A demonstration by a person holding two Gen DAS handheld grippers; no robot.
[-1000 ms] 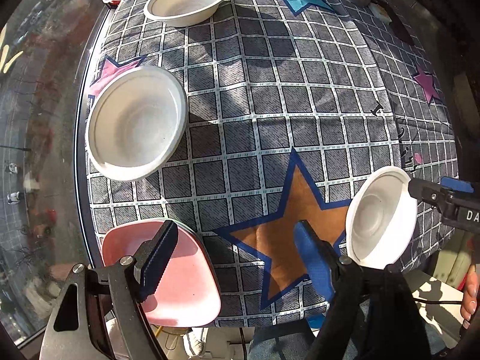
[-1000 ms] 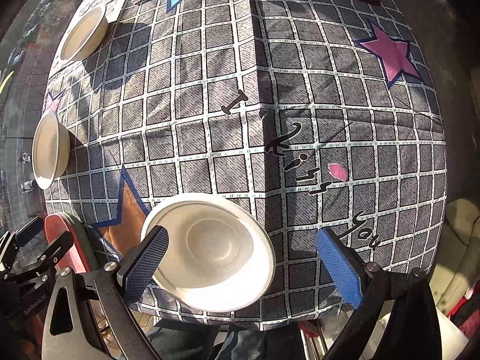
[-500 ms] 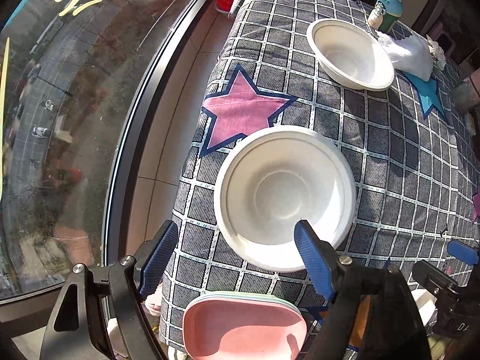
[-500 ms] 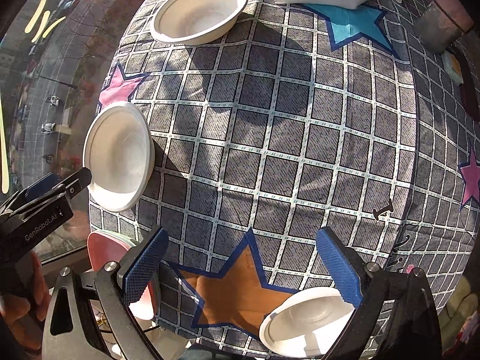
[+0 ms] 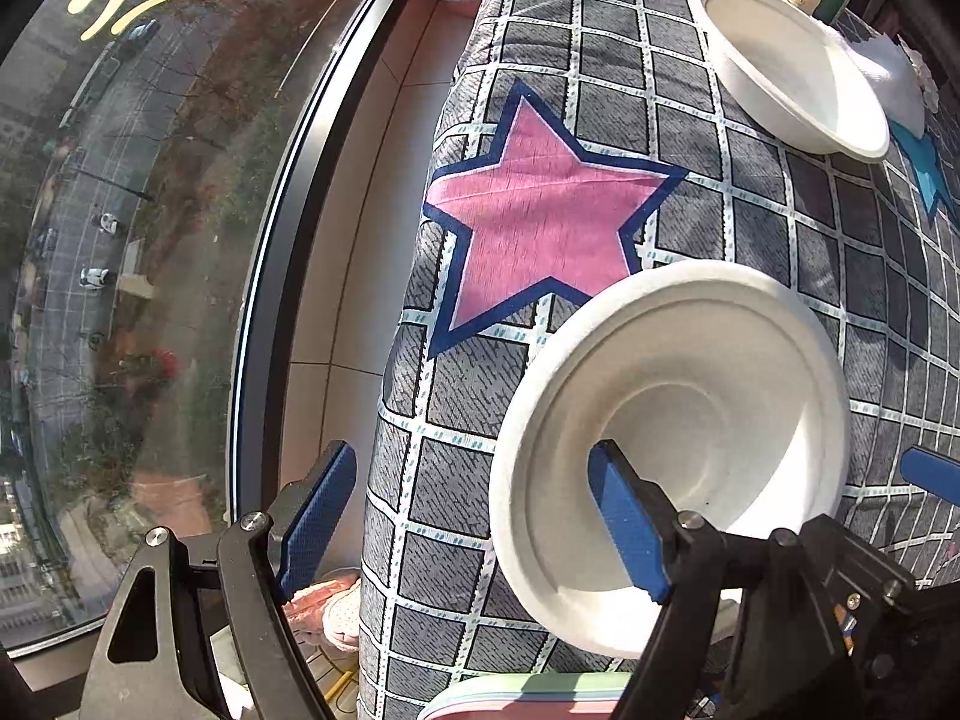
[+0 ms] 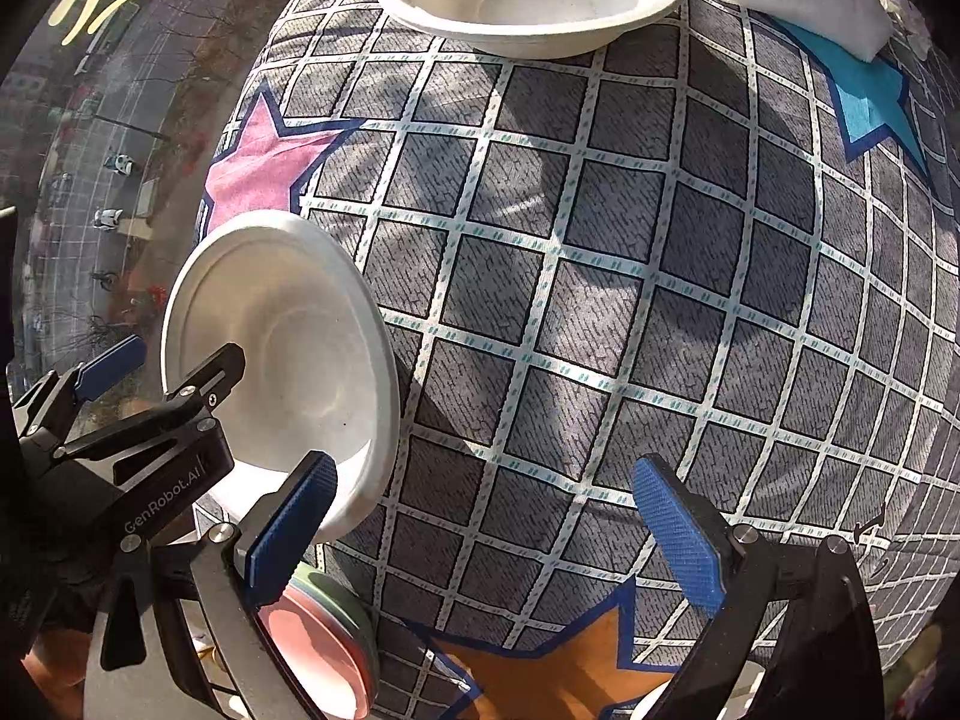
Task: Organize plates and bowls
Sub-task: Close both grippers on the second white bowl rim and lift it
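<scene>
White bowl (image 5: 690, 420) is straddled at its rim by released left gripper (image 5: 474, 516); clench needed next, right gripper (image 6: 486, 534) spread, empty.

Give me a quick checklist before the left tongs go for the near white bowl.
1. Left tongs open: ok, nothing between them.
2. One finger over the near white bowl, the other beyond its rim: ok.
3. Bowl empty: ok.
4. Bowl fully on the checked tablecloth: not ok, it sits near the edge by the window.
5. Right tongs open and clear of the bowl: ok.
6. Stack of pink plates free to take the bowl: cannot tell, mostly hidden.
</scene>
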